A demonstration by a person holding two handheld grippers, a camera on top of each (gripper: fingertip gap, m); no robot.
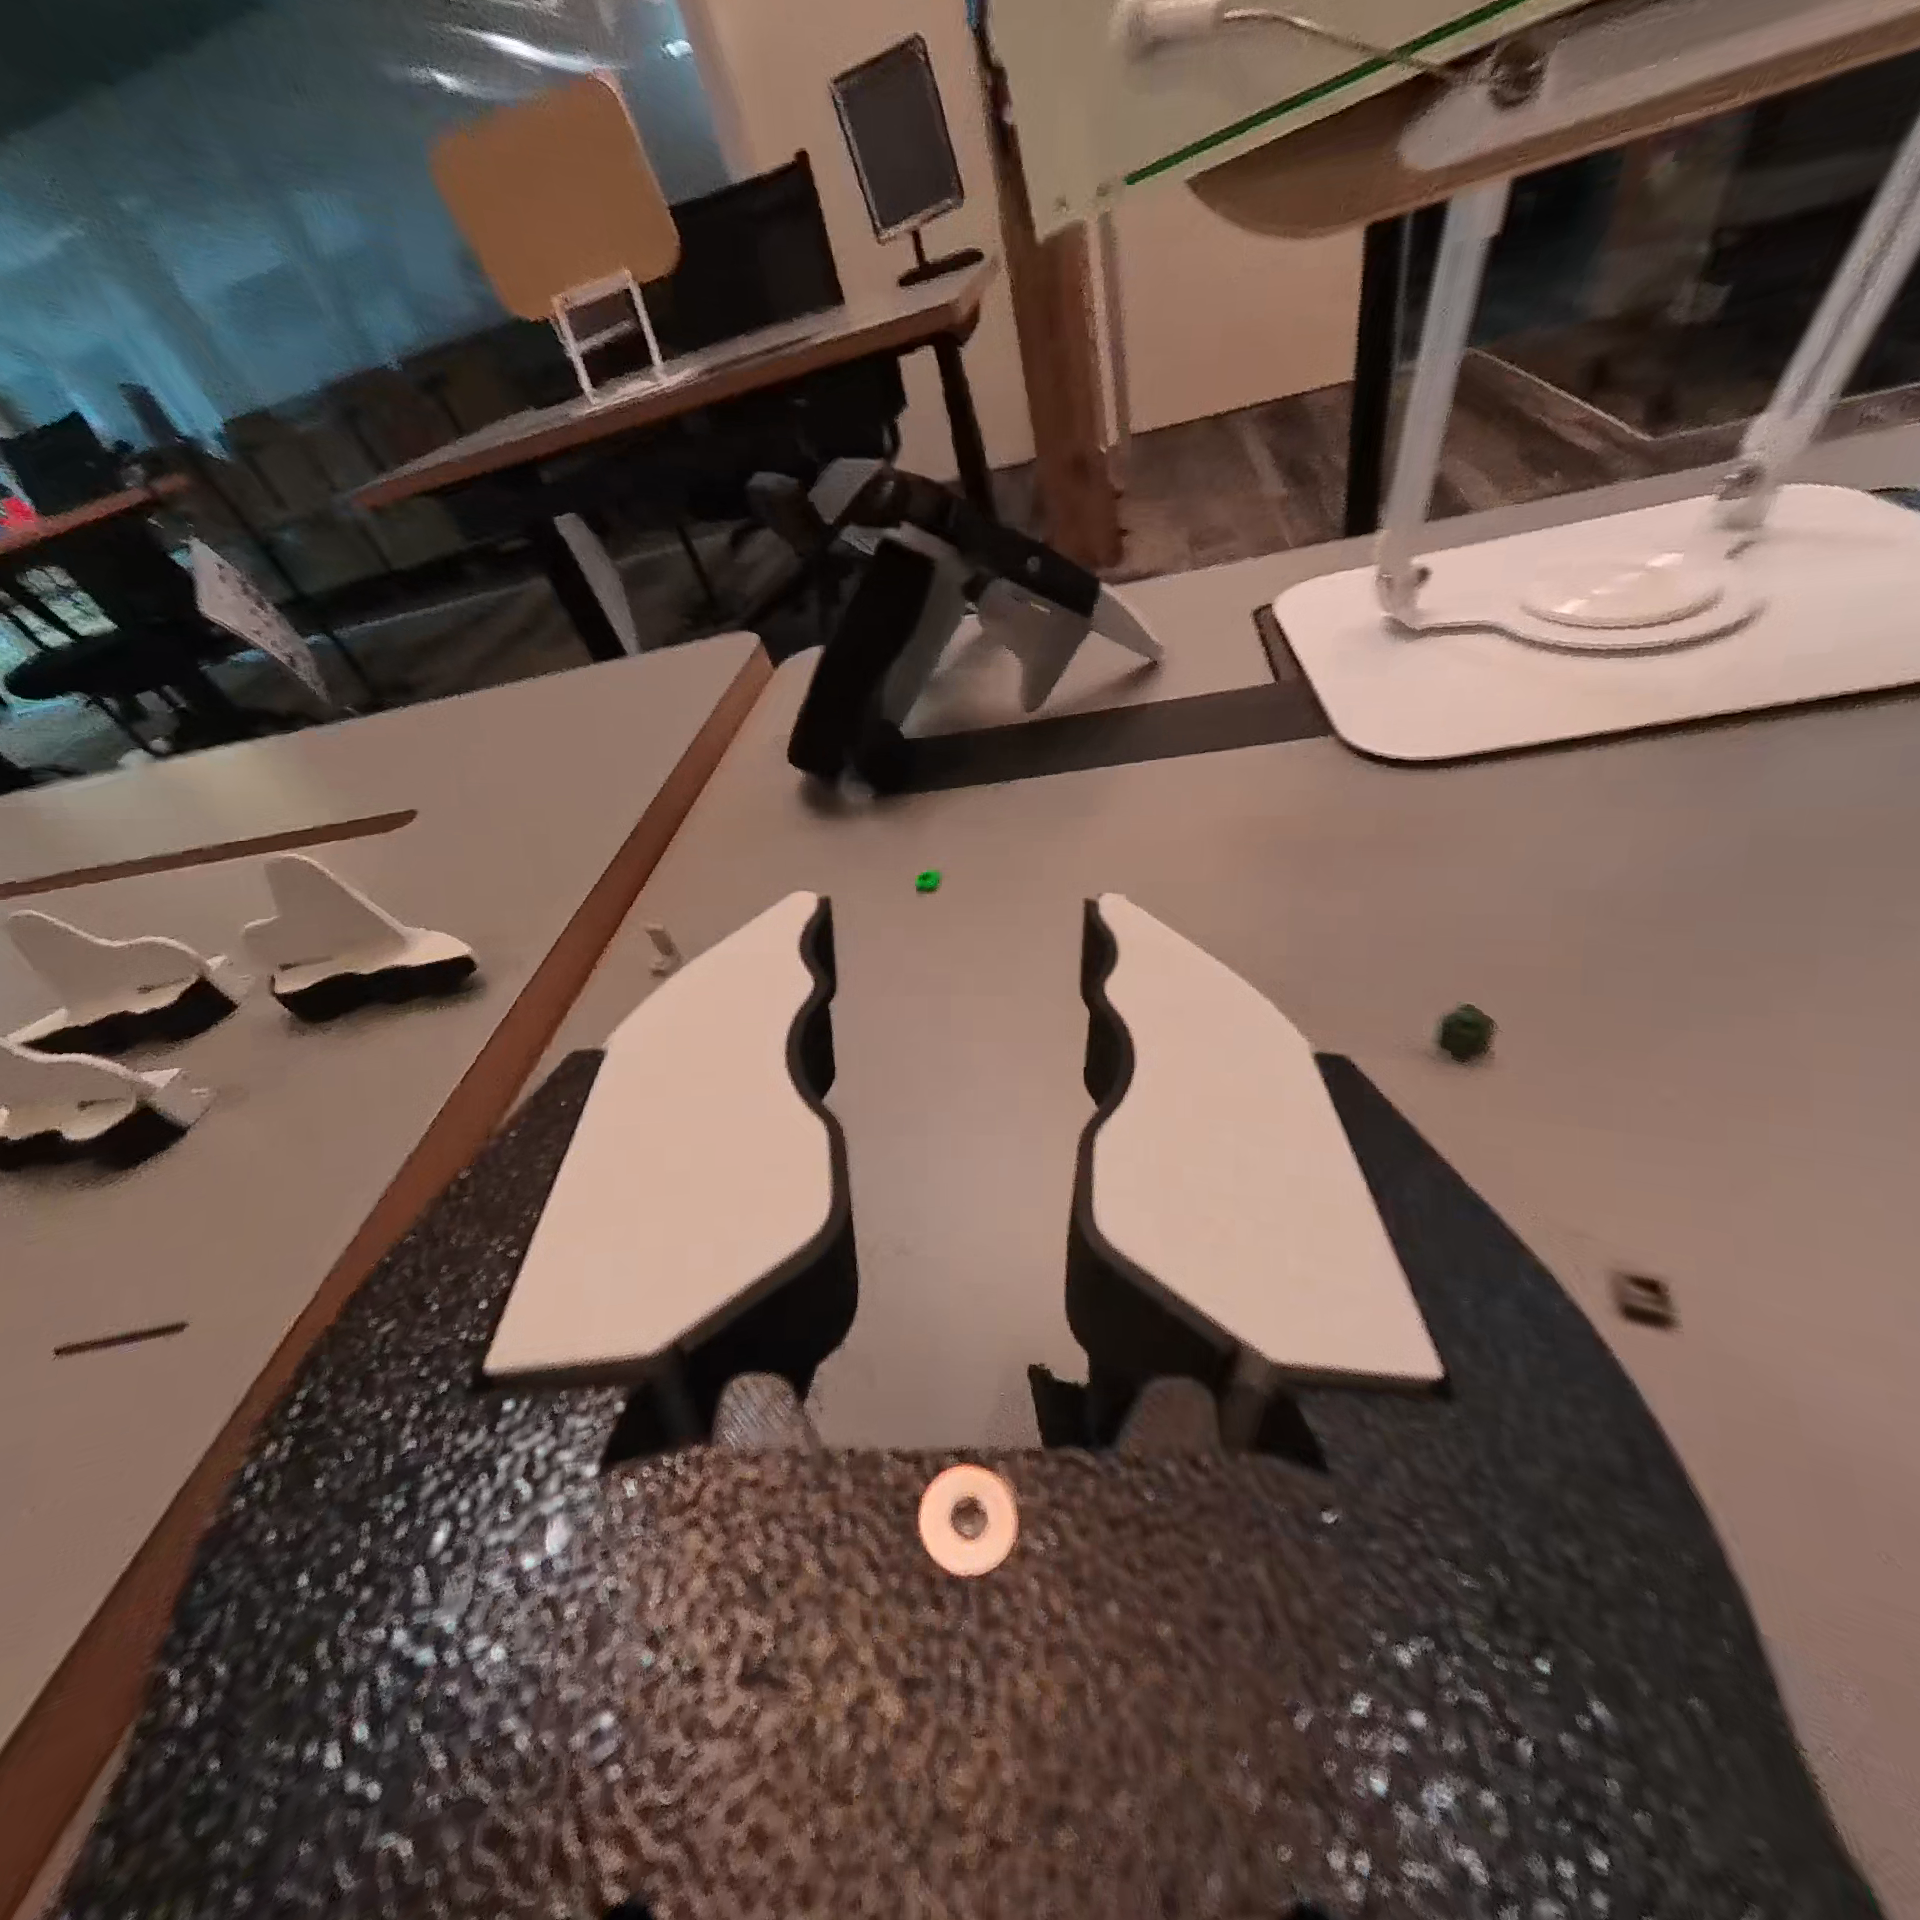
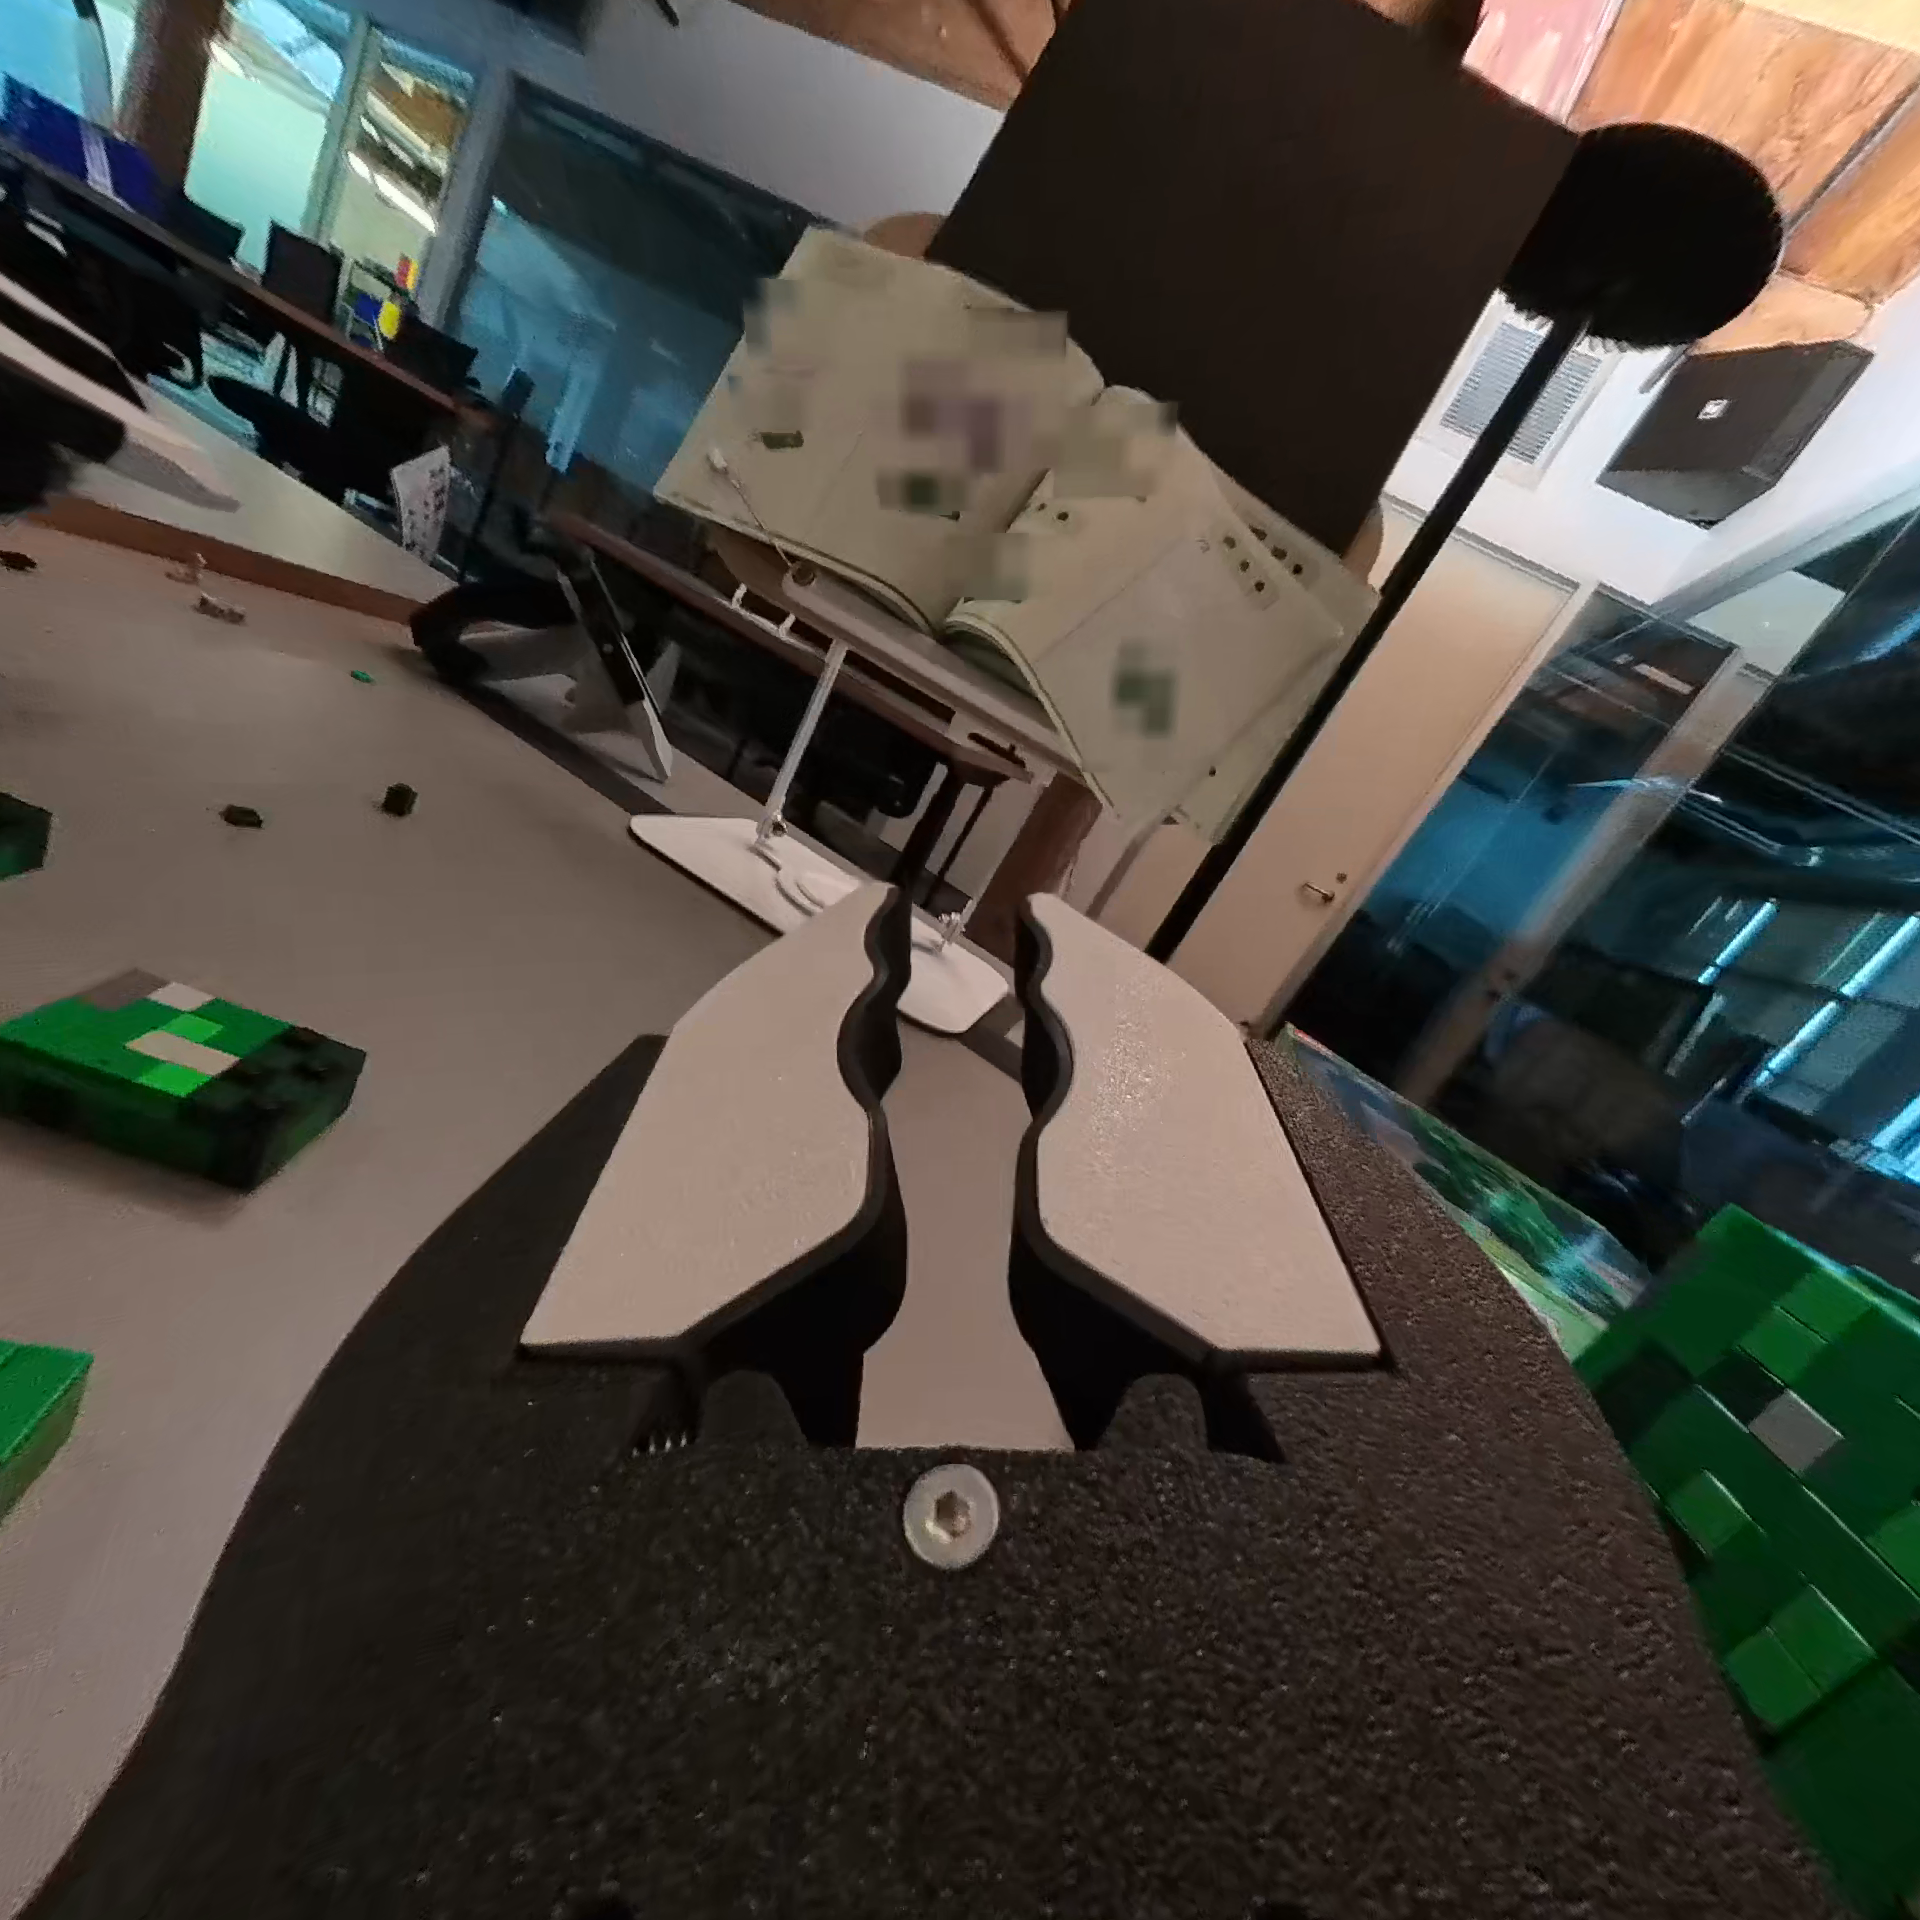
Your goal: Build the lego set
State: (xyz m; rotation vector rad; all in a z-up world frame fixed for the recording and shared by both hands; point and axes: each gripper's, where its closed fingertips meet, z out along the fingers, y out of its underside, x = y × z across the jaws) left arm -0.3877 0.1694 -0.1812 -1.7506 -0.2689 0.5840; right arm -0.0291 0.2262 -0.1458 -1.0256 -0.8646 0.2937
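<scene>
Nearest the left lens, the left gripper point(image 1: 956, 914) is hovering over the grey counter point(image 1: 1558, 935) with its fingers point(image 1: 717, 1101) spread wide and nothing between them. Just past the fingertips a tiny bright green piece point(image 1: 928, 882) is lying on the counter, and a dark green piece point(image 1: 1465, 1032) is sitting off to the right, well apart from it. Farther off a spare gripper point(image 1: 935, 623) is resting at the counter's edge, near a white stand base point(image 1: 1610, 644). Seen from the right wrist, the right gripper point(image 2: 956, 914) is keeping its fingers point(image 2: 1153, 1122) only narrowly parted, empty. To its left a flat green block point(image 2: 177, 1081) of joined bricks is lying on the counter point(image 2: 468, 935), and a larger green build point(image 2: 1787, 1455) is standing close at right. Beyond, an open booklet point(image 2: 1039, 540) is propped on a stand point(image 2: 810, 727).
</scene>
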